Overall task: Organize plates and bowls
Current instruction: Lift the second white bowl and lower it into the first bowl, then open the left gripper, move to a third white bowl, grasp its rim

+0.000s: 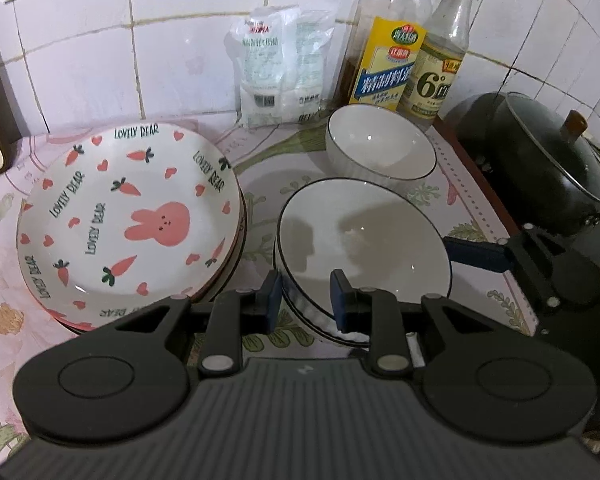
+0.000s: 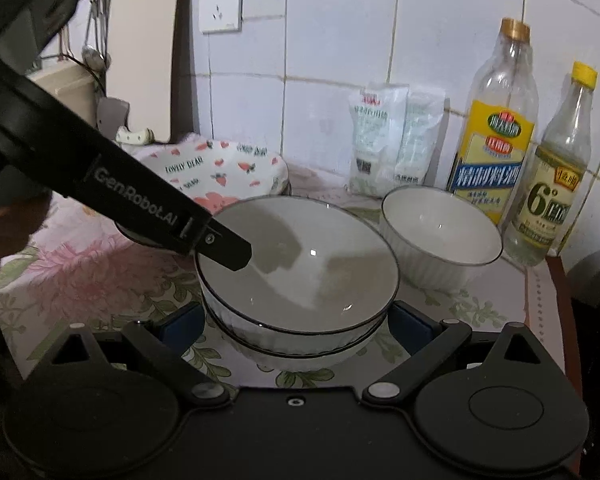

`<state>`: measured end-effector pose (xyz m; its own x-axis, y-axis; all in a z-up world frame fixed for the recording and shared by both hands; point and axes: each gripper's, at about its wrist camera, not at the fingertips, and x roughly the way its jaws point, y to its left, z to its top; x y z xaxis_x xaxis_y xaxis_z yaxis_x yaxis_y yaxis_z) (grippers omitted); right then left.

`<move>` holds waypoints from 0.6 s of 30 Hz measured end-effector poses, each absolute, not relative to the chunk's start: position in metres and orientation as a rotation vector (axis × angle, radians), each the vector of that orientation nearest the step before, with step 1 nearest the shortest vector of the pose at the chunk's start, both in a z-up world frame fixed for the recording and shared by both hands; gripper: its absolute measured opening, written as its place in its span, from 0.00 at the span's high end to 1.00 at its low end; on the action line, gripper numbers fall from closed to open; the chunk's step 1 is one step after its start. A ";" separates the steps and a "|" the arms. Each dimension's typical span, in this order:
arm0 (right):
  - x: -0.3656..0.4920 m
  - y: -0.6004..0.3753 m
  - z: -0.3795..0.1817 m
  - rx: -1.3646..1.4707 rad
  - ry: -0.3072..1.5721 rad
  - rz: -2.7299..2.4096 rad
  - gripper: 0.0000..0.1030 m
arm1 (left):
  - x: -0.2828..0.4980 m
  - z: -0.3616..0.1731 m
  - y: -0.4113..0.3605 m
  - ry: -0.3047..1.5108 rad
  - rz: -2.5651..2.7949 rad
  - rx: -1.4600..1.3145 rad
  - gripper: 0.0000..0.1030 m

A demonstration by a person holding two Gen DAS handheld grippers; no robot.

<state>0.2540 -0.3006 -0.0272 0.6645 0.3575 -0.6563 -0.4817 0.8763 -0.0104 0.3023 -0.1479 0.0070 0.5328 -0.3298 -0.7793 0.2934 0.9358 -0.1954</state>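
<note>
A white bowl with a dark rim [image 1: 364,232] [image 2: 300,260] sits nested in a matching lower bowl [image 2: 300,354] on the flowered counter. My left gripper [image 1: 306,300] is shut on the near rim of the top bowl, one pad outside and one inside. My right gripper [image 2: 298,324] spans the bowl stack with a blue pad against each side, and one of its fingers [image 1: 476,254] touches the right rim. A smaller white bowl [image 1: 380,148] [image 2: 440,236] stands behind. A stack of rabbit-and-carrot plates [image 1: 128,216] [image 2: 228,172] lies to the left.
Two bottles [image 1: 384,60] [image 1: 440,60] and bags of salt [image 1: 276,68] stand against the tiled wall. A black pot with a glass lid [image 1: 540,160] sits on the stove at the right. A cutting board [image 2: 144,52] leans at the far left.
</note>
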 end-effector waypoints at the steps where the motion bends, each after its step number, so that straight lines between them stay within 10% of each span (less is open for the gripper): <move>1: 0.251 -0.302 -0.025 -0.186 0.681 0.481 0.03 | 0.301 0.010 -0.146 0.924 -0.372 -0.045 0.75; 18: 0.271 -0.380 0.046 0.101 0.690 0.423 0.03 | 0.318 0.056 -0.164 0.928 -0.448 0.084 0.72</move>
<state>0.2706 -0.3795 0.0459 0.6906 0.4103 -0.5956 -0.3443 0.9107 0.2281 0.3179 -0.1638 0.0562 0.5152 -0.3366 -0.7882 0.4075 0.9052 -0.1202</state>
